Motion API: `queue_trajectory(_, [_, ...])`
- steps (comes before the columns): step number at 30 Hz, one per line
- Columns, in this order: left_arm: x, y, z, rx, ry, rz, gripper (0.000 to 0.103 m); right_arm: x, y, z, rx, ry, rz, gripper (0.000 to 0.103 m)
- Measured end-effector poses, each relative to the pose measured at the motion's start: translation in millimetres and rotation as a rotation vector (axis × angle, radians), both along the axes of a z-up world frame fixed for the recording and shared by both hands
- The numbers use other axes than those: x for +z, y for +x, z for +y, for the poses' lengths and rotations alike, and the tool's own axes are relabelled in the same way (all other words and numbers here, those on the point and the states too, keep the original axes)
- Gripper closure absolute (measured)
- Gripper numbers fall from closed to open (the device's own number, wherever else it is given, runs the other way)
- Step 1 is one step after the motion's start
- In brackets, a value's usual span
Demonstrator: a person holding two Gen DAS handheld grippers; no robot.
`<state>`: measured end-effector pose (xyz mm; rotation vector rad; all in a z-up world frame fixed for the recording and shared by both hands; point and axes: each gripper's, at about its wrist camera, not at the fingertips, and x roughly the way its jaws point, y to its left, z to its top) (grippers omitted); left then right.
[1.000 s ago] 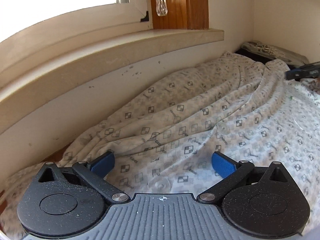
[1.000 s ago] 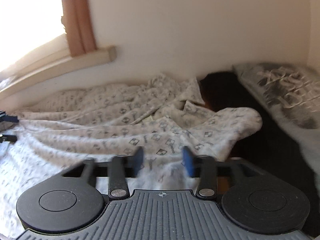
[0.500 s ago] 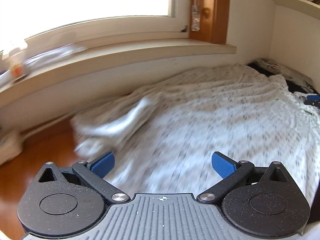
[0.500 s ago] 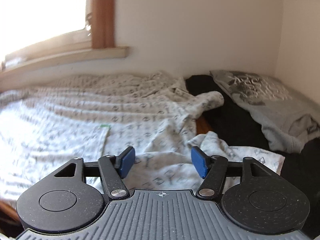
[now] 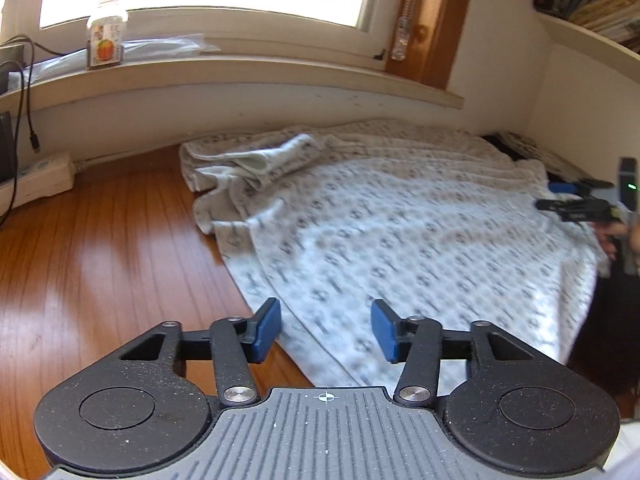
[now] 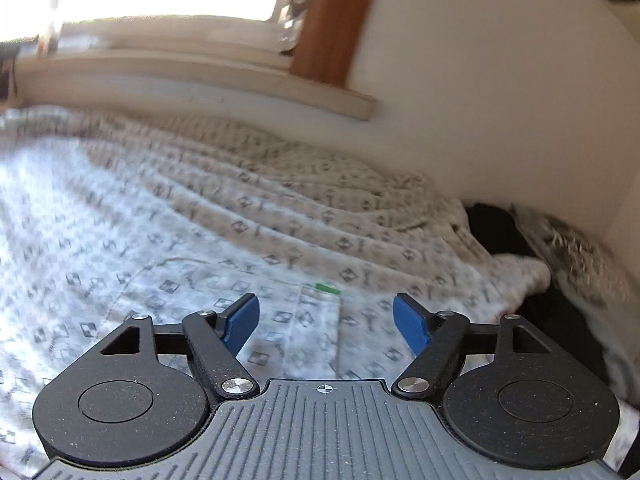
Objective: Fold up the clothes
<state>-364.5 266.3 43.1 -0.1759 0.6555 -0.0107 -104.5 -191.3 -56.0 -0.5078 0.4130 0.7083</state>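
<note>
While your left tongs (image 5: 325, 330) are closing over the patterned garment (image 5: 400, 232)'s near hem, nothing pinched yet | garment lies spread on the desk (image 5: 100, 248), long axis running left-right | right tongs (image 6: 326, 322) opening, empty above its green-tagged panel (image 6: 320, 312).

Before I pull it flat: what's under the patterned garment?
Wooden floor shows beside the patterned garment; something black peeks out at its far corner. Anything beneath its middle is covered.

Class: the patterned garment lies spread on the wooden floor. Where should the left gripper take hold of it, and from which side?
Grip the patterned garment at its near hem corner, coming from the bare wooden floor side: that edge lies flat and exposed just ahead of the left gripper, whose jaws are closing, nothing pinched yet.
</note>
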Motion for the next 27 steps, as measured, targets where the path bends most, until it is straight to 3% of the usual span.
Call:
queue_trajectory(2, [-0.4, -2.6, -3.8, -0.012, 0.0, 0.003, 0.054, -2.1, 1.7, 2.8, -0.003, 0.0, -0.004, 0.029])
queue_trajectory(4, [-0.3, -2.3, -5.1, -0.007, 0.007, 0.009, 0.065, -2.7, 8.3, 0.5, -0.018, 0.038, 0.033, 0.029])
queue_trajectory(6, [-1.2, -1.4, -6.6, -0.006, 0.019, 0.011, 0.086, -4.2, 16.2, -4.4, -0.03, 0.085, 0.084, 0.029])
queue_trajectory(8, [-2.2, -0.2, -8.4, -0.009, 0.035, 0.009, 0.097, -5.4, 21.8, -8.4, -0.037, 0.116, 0.124, 0.029])
queue_trajectory(10, [-2.9, 1.3, -10.5, -0.015, 0.052, -0.001, 0.1, -6.5, 22.8, -10.2, -0.039, 0.13, 0.144, 0.028])
queue_trajectory(18, [23.3, -4.6, 0.0, 0.031, 0.082, -0.135, 0.101, -8.5, 21.6, -11.7, -0.038, 0.135, 0.131, 0.028])
queue_trajectory(20, [26.6, -1.4, 6.4, 0.048, 0.1, -0.127, 0.101, -8.2, 23.0, -12.9, -0.039, 0.143, 0.142, 0.028])
queue_trajectory(22, [20.8, 6.2, 7.5, 0.04, 0.116, -0.068, 0.1, -7.9, 23.6, -13.9, -0.039, 0.148, 0.149, 0.028])
queue_trajectory(25, [10.4, 9.6, -0.1, 0.078, 0.182, -0.017, 0.087, -5.6, 16.8, -18.2, -0.034, 0.152, 0.123, 0.028])
queue_trajectory(27, [9.6, 2.3, -3.6, 0.082, 0.18, -0.033, 0.069, -2.4, 9.7, -23.7, -0.017, 0.15, 0.106, 0.029])
